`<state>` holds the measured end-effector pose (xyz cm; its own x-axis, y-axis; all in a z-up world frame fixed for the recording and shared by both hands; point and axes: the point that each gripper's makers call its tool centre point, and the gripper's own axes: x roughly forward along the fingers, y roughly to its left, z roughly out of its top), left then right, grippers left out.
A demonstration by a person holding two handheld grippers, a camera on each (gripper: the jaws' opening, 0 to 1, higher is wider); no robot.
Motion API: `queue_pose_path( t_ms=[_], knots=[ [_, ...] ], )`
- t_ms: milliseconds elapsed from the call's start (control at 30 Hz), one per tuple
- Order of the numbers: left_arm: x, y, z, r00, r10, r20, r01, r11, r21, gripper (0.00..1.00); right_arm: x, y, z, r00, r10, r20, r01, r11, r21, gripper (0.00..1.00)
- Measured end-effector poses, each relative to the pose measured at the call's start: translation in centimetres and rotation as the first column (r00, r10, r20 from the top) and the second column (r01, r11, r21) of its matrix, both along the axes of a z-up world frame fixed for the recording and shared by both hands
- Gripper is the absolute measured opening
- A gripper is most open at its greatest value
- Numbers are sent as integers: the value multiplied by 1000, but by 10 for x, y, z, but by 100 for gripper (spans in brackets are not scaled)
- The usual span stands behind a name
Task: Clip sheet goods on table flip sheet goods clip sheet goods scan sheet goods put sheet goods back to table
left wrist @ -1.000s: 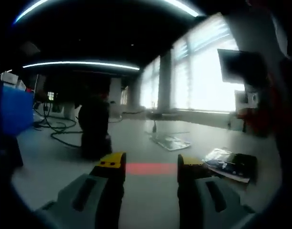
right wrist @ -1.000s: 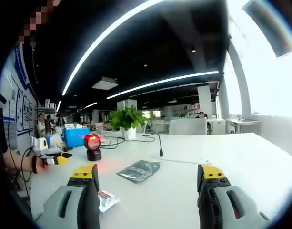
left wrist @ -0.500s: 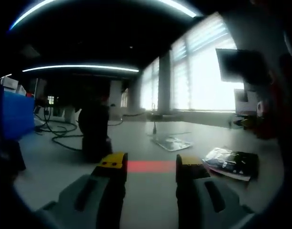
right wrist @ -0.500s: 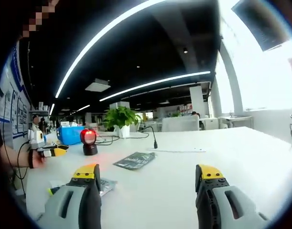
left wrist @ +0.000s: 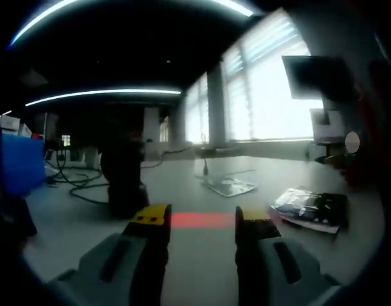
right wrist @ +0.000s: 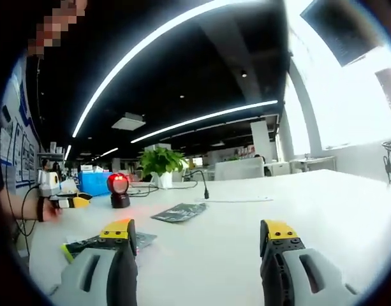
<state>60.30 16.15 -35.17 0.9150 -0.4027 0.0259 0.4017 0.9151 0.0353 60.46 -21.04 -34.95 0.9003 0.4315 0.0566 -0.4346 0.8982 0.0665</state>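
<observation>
My left gripper [left wrist: 201, 220] hangs low over the white table [left wrist: 201, 255], yellow-tipped grey jaws parted, nothing between them. A red light band [left wrist: 201, 220] lies on the table just past the tips. The dark upright barcode scanner [left wrist: 124, 178] stands left of centre. A dark glossy flat packet of sheet goods [left wrist: 310, 208] lies flat near the table's right edge; a second flat silvery packet [left wrist: 228, 187] lies further back, beside a thin black stalk.

My right gripper [right wrist: 198, 233] is also spread wide and empty. Here the scanner [right wrist: 119, 190] glows red on top; a dark grey-green packet [right wrist: 179, 212] lies mid-table, another crinkled packet [right wrist: 103, 241] just beside my left jaw. My left hand [right wrist: 51, 207] sits at the table's left edge.
</observation>
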Motion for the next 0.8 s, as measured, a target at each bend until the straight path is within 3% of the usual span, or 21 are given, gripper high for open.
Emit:
queue_pose_path(
  t_ms=[267,800],
  knots=[
    [1,3,0,1000,14,2,-14,1000,-6,32,0,2,-1,1000,-9,22,11,998,-57,71],
    [1,0,-1,1000,7,0,-7,1000,9,32,-2,0,2,999,-16,42,18,999,-42,67]
  ],
)
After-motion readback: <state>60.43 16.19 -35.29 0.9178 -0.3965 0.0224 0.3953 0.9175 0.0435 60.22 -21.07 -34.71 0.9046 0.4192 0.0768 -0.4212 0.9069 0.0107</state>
